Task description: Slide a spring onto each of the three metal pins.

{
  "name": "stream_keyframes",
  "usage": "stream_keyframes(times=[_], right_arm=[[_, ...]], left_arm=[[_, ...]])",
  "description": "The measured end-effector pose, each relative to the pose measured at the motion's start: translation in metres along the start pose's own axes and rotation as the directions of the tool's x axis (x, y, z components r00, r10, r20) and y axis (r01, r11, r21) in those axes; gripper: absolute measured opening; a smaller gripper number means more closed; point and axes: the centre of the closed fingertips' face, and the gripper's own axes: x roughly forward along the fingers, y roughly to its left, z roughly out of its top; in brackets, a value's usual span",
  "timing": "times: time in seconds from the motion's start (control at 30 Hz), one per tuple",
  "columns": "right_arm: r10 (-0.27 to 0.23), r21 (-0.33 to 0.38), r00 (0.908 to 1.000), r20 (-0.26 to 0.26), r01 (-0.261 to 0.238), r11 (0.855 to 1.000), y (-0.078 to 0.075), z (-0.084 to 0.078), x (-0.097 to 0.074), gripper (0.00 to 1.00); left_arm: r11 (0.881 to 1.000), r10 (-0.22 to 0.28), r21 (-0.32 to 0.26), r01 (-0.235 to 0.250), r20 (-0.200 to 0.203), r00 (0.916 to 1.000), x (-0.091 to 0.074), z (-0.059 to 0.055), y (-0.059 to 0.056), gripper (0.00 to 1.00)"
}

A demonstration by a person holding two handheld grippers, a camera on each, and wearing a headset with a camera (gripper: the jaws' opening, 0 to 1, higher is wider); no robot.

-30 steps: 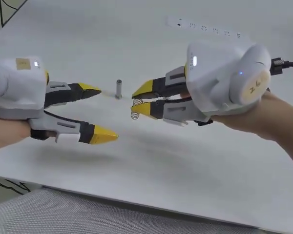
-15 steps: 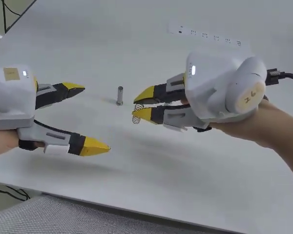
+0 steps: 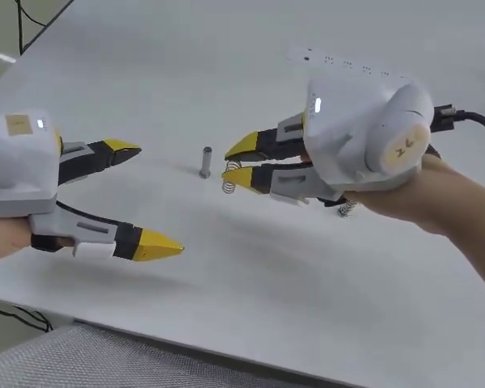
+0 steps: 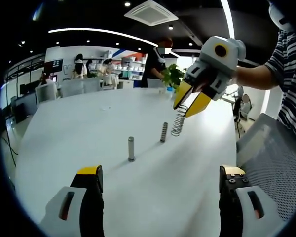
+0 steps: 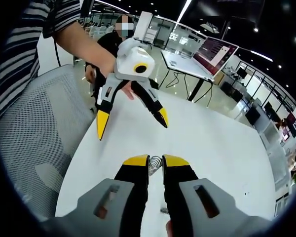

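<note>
Our right gripper clamped a spring just beside the pin; our left gripper gaped wide on the pin's other side. The left gripper view gave us a second spring upright beyond the pin. The held spring hung closer than before.

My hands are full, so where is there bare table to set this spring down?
Free: the table strip between the left tongs and the near edge, and the stretch from the pin back to the power strip. Crowded: between pin and right tongs holding the spring, and by the loose spring.
</note>
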Motion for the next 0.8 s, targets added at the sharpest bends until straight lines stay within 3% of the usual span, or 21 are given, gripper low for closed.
stream_keyframes(times=[0.6, 0.8], right_arm=[[-0.056, 0.022, 0.9984, -0.01, 0.057, 0.998, -0.05, -0.004, 0.025, 0.12], [-0.065, 0.063, 0.9979, 0.003, 0.065, 0.996, -0.059, -0.003, 0.032, 0.12]], left_arm=[[1.0, 0.003, -0.014, -0.003, -0.02, 0.9998, -0.004, -0.009, -0.004, 0.97], [1.0, 0.011, -0.013, -0.011, -0.016, 0.9998, -0.005, -0.008, -0.002, 0.97]])
